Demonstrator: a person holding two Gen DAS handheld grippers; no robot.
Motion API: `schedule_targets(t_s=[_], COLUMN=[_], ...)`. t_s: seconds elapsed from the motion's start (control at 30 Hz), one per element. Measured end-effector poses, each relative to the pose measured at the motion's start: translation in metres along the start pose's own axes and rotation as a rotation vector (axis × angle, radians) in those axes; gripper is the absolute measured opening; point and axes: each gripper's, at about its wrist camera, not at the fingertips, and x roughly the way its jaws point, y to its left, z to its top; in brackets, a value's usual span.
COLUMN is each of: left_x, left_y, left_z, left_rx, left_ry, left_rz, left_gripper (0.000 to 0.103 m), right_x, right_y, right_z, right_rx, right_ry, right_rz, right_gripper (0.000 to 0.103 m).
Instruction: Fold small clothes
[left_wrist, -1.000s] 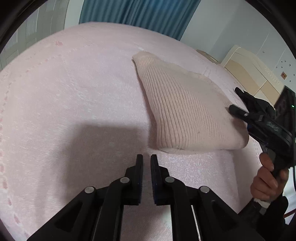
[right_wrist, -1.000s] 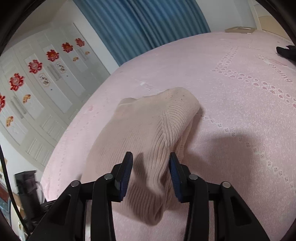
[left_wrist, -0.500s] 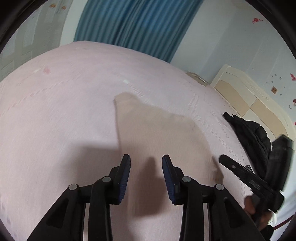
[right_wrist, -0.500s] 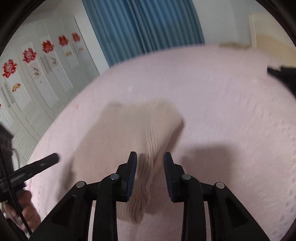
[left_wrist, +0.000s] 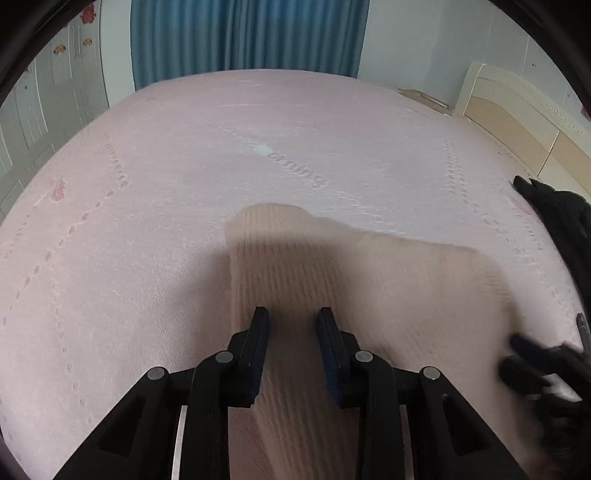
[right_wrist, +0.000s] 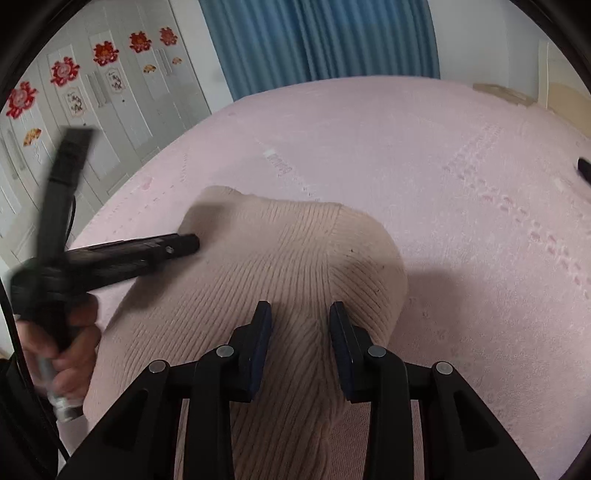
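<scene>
A folded beige ribbed knit garment (left_wrist: 369, 280) lies on the pink bed cover (left_wrist: 147, 221). My left gripper (left_wrist: 291, 325) is open and hovers over the garment's left part, nothing between its pads. My right gripper (right_wrist: 300, 321) is open over the garment (right_wrist: 280, 258) near its right folded edge. In the right wrist view the left gripper (right_wrist: 184, 243) shows from the side at the garment's left edge. In the left wrist view the right gripper (left_wrist: 535, 354) is a blurred dark shape at the garment's right edge.
A black garment (left_wrist: 554, 214) lies on the bed at the far right. Blue curtains (left_wrist: 247, 37) hang behind the bed. A white wardrobe with red decorations (right_wrist: 74, 92) stands on the left, a cream headboard (left_wrist: 517, 110) on the right.
My left gripper opened and moved from beside the garment to over its left part. My right gripper closed partly, then opened wide again over the right edge. The garment now lies flatter.
</scene>
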Motion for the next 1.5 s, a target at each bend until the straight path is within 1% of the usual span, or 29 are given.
schedule_targets(t_s=[0.07, 0.1, 0.13, 0.17, 0.2, 0.23, 0.3, 0.33, 0.4, 0.47, 0.53, 0.67, 0.73, 0.87, 0.97, 1.0, 1.03, 1.07, 1.1, 1.13, 1.2, 1.23, 1.27, 1.33, 1.4, 1.43, 1.47, 1.5], left_x=[-0.002, -0.004, -0.005, -0.004, -0.001, 0.003, 0.008, 0.009, 0.009, 0.012, 0.013, 0.014, 0.015, 0.016, 0.014, 0.011, 0.009, 0.006, 0.001, -0.002, -0.015, -0.018, -0.025, -0.033, -0.033, -0.031, -0.029, -0.029], left_y=[0.009, 0.013, 0.014, 0.014, 0.013, 0.012, 0.01, 0.009, 0.005, 0.0, 0.0, -0.001, 0.004, 0.003, 0.002, 0.003, 0.004, 0.006, 0.01, 0.011, 0.013, 0.013, 0.01, 0.003, -0.009, -0.015, -0.021, -0.027], left_z=[0.002, 0.005, 0.008, 0.011, 0.013, 0.015, 0.014, 0.012, 0.007, 0.0, -0.002, 0.005, 0.008, 0.008, 0.008, 0.008, 0.008, 0.008, 0.007, 0.005, 0.0, -0.001, -0.004, -0.009, -0.016, -0.019, -0.025, -0.031], left_rx=[-0.043, -0.055, -0.057, -0.051, -0.036, -0.03, -0.037, -0.039, -0.017, 0.018, 0.03, 0.002, -0.003, -0.006, -0.002, -0.006, -0.012, -0.022, -0.04, -0.049, -0.077, -0.079, -0.075, -0.062, -0.027, -0.009, 0.014, 0.037], left_ry=[-0.021, -0.043, -0.061, -0.077, -0.088, -0.084, -0.071, -0.078, -0.094, -0.092, -0.099, -0.088, -0.084, -0.074, -0.068, -0.064, -0.059, -0.054, -0.048, -0.045, -0.05, -0.052, -0.057, -0.063, -0.039, -0.029, -0.027, -0.041], left_rz=[-0.052, -0.056, -0.039, 0.0, 0.043, 0.052, 0.048, 0.052, 0.079, 0.119, 0.129, 0.119, 0.116, 0.118, 0.115, 0.104, 0.09, 0.065, 0.025, 0.0, -0.084, -0.104, -0.132, -0.157, -0.141, -0.115, -0.07, -0.033], left_gripper=[0.027, 0.027, 0.027, 0.027, 0.027, 0.027, 0.027, 0.027, 0.028, 0.029, 0.029, 0.031, 0.031, 0.032, 0.033, 0.034, 0.035, 0.037, 0.041, 0.043, 0.044, 0.044, 0.044, 0.044, 0.045, 0.046, 0.047, 0.047], right_x=[0.0, 0.003, 0.005, 0.007, 0.007, 0.009, 0.015, 0.016, 0.017, 0.019, 0.02, 0.021, 0.022, 0.021, 0.015, 0.009, 0.003, -0.003, -0.006, -0.006, 0.006, 0.019, 0.026, 0.026, 0.025, 0.024, 0.024, 0.024], right_y=[0.003, 0.001, -0.001, -0.004, -0.008, -0.013, -0.017, -0.017, -0.013, -0.01, -0.01, -0.013, -0.014, -0.015, -0.016, -0.016, -0.02, -0.025, -0.028, -0.031, -0.038, -0.041, -0.042, -0.041, -0.037, -0.037, -0.038, -0.039], right_z=[0.004, 0.006, 0.008, 0.01, 0.008, 0.01, 0.01, 0.01, 0.01, 0.009, 0.009, 0.009, 0.01, 0.011, 0.014, 0.015, 0.016, 0.017, 0.018, 0.018, 0.018, 0.016, 0.015, 0.015, 0.015, 0.015, 0.015, 0.016], right_rx=[-0.017, -0.017, -0.012, 0.001, 0.016, 0.03, 0.038, 0.035, 0.019, 0.004, 0.008, 0.024, 0.032, 0.041, 0.034, 0.034, 0.043, 0.057, 0.066, 0.075, 0.1, 0.118, 0.126, 0.129, 0.11, 0.11, 0.114, 0.118], right_ry=[-0.011, -0.014, -0.013, -0.014, -0.018, -0.013, 0.011, 0.014, 0.012, 0.014, 0.017, 0.023, 0.027, 0.029, 0.013, -0.006, -0.036, -0.071, -0.089, -0.087, -0.033, 0.022, 0.054, 0.043, 0.041, 0.041, 0.041, 0.04], right_rz=[-0.002, -0.013, -0.018, -0.012, -0.007, -0.008, -0.014, -0.022, -0.039, -0.054, -0.056, -0.045, -0.039, -0.034, -0.001, 0.014, 0.029, 0.03, 0.024, 0.013, -0.006, -0.036, -0.043, -0.049, -0.061, -0.062, -0.058, -0.05], right_gripper=[0.033, 0.032, 0.029, 0.025, 0.024, 0.02, 0.019, 0.019, 0.019, 0.019, 0.019, 0.019, 0.019, 0.02, 0.021, 0.021, 0.021, 0.021, 0.022, 0.022, 0.022, 0.022, 0.021, 0.021, 0.021, 0.021, 0.021, 0.022])
